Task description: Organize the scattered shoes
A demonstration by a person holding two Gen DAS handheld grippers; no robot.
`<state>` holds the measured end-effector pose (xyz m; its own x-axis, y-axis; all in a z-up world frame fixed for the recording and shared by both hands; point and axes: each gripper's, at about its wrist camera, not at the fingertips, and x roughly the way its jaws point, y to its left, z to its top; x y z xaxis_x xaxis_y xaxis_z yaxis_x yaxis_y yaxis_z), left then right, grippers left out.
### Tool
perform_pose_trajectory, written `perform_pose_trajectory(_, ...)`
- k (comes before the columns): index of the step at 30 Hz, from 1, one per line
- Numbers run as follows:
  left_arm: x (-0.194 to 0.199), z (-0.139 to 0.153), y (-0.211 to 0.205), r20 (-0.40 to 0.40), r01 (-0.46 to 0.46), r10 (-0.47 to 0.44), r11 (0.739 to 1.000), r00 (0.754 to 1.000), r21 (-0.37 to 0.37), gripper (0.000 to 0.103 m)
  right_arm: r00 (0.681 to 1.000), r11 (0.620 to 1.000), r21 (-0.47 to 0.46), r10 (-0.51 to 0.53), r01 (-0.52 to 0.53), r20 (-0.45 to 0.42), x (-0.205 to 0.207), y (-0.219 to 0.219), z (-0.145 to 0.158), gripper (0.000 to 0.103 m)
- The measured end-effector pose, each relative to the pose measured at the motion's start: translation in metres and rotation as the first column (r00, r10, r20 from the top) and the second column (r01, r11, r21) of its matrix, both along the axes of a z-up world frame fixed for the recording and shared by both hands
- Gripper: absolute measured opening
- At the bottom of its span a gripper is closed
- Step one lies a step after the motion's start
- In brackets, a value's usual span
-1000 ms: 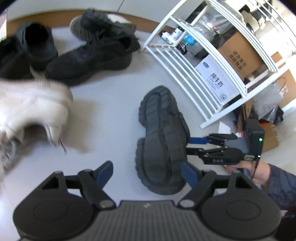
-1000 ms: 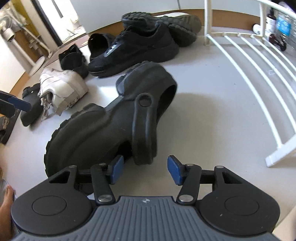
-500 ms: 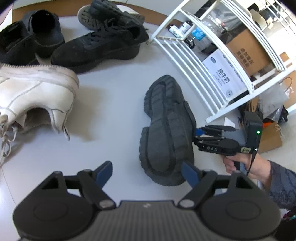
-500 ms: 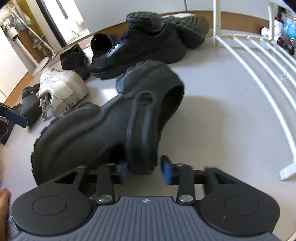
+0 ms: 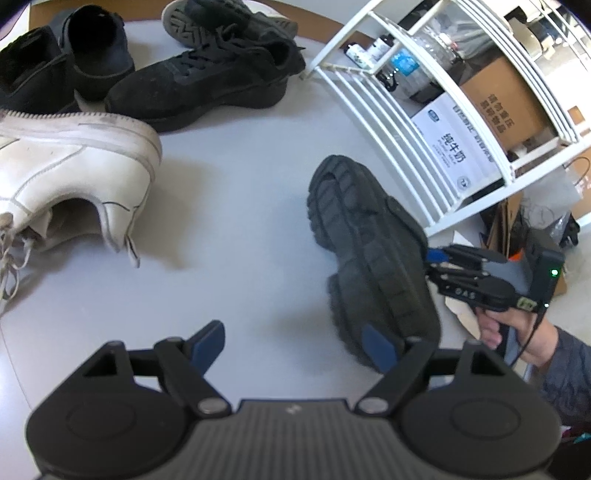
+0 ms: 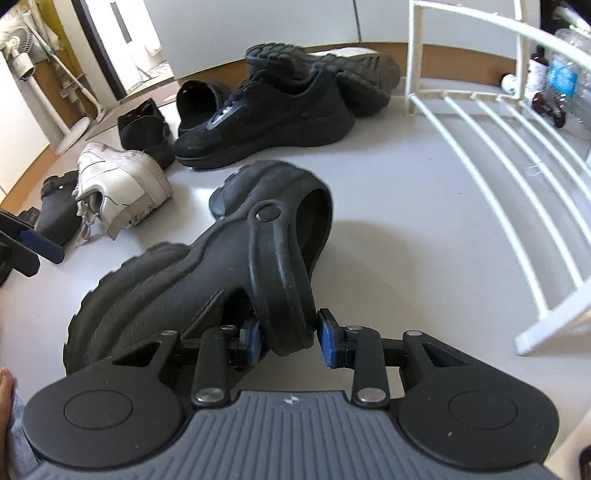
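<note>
Blue-padded fingers [image 6: 325,341] of the right gripper [image 6: 286,338] are clamped on the heel strap [image 6: 282,280] of a black clog [image 6: 207,273], one pad on each side of the strap. The clog is tipped on its side on the grey floor [image 6: 406,258], its open heel toward the white rack [image 6: 491,177]. In the left wrist view its ridged sole [image 5: 369,243] faces the camera, and the right gripper [image 5: 430,258] reaches it from the right, held in a hand [image 5: 513,328] with a grey sleeve.

The left gripper [image 5: 295,343] has its fingers wide apart with nothing between them; only bare floor shows in the gap, and its right pad overlaps the clog's toe end in the view, though whether they touch cannot be told.

A white sneaker [image 5: 70,173] lies on its side to the left of the clog, well apart from it. Beyond it are a black sneaker [image 5: 199,85] standing upright, another black shoe [image 5: 229,18] lying sole-out behind it, and two more black shoes [image 5: 62,62] at the far left. Behind the rack's lowest bars lie bottles [image 5: 402,70] and cardboard boxes [image 5: 506,99].
</note>
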<state>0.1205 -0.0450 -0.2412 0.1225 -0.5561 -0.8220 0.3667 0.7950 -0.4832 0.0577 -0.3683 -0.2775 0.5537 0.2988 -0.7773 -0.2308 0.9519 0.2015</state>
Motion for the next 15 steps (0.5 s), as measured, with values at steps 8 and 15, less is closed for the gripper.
perform_pose_trajectory(8, 0.001, -0.001, 0.0, -0.002, 0.003, -0.003, 1.0, 1.0, -0.002, 0.084, 0.996, 0.976, -0.218, -0.001, 0.021, 0.091, -0.001, 0.005, 0.025, 0.035)
perform_pose_trajectory(15, 0.001, -0.003, 0.002, -0.009, 0.0, 0.0, 1.0, 1.0, 0.004, 0.084, 0.999, 0.986, -0.159, 0.043, -0.038, 0.028, -0.002, 0.012, 0.028, 0.073)
